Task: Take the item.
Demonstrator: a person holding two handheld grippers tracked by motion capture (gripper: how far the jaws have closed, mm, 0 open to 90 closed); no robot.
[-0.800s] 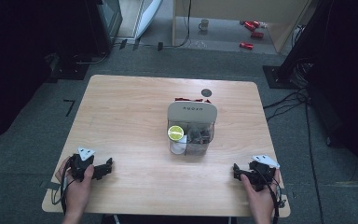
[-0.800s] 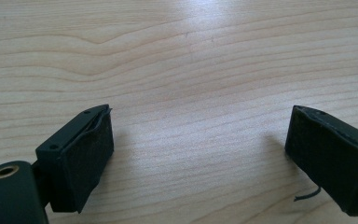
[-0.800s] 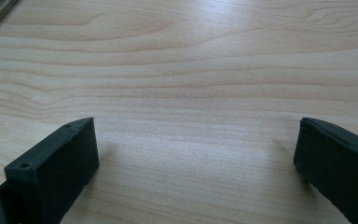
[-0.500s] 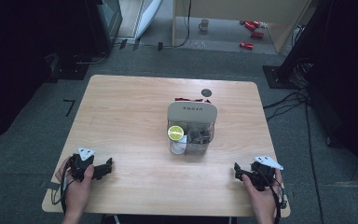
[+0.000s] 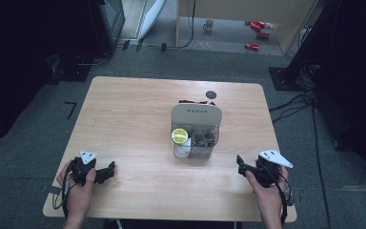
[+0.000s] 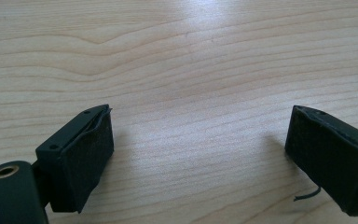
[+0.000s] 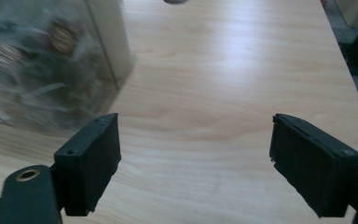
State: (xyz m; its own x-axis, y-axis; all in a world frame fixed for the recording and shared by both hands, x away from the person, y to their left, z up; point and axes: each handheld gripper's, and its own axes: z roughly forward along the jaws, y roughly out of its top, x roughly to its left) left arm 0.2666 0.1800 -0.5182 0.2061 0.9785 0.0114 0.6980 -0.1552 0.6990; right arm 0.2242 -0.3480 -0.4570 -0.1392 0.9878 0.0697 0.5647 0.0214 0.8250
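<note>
Reaching for the clear box (image 5: 196, 135) looks like our step in hand, and neither hand has got there yet. We hold the left tool (image 5: 106, 172) low at the near left of the desk (image 5: 124, 114), its jaws spread over bare wood with nothing between them, well apart from the box. We hold the right tool (image 5: 241, 165) at the near right edge, jaws also spread and empty; in the right gripper view the box (image 7: 37, 70) sits blurred ahead of the tool (image 7: 193, 172) and off to one side, so we are not lined up with it. The box stands near the middle of the desk, grey lid (image 5: 196, 114) at its far end, a round green-topped thing (image 5: 179, 136) and dark clutter inside. To do this well, we judge that we should bring the right tool in level, square its jaws to the near wall or corner, keep them wide until they straddle it, and close gently, since clear plastic may slide on smooth wood.
</note>
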